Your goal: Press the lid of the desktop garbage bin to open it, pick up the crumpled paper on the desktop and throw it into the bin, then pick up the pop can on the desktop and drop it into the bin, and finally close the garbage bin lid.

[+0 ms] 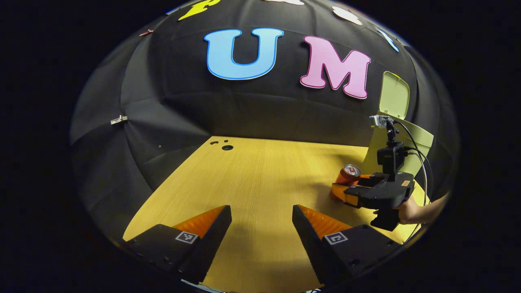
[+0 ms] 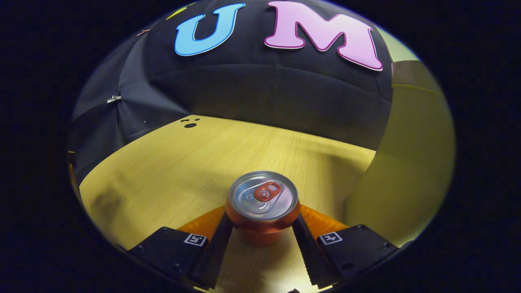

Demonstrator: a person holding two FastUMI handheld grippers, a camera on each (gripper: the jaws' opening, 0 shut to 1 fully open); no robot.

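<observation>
My right tool [image 2: 262, 228] grips the pop can [image 2: 262, 205] upright on the bench [image 2: 163, 171], just beside the bin [image 1: 397, 150] (lid [image 1: 394, 94] up). My left tool [image 1: 261, 219] hangs wide, empty.

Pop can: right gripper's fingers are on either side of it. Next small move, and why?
Probably lift the pop can straight up, then carry it toward the bin. The right gripper appears shut on it, the can stands on the table, and the lid is up.
</observation>
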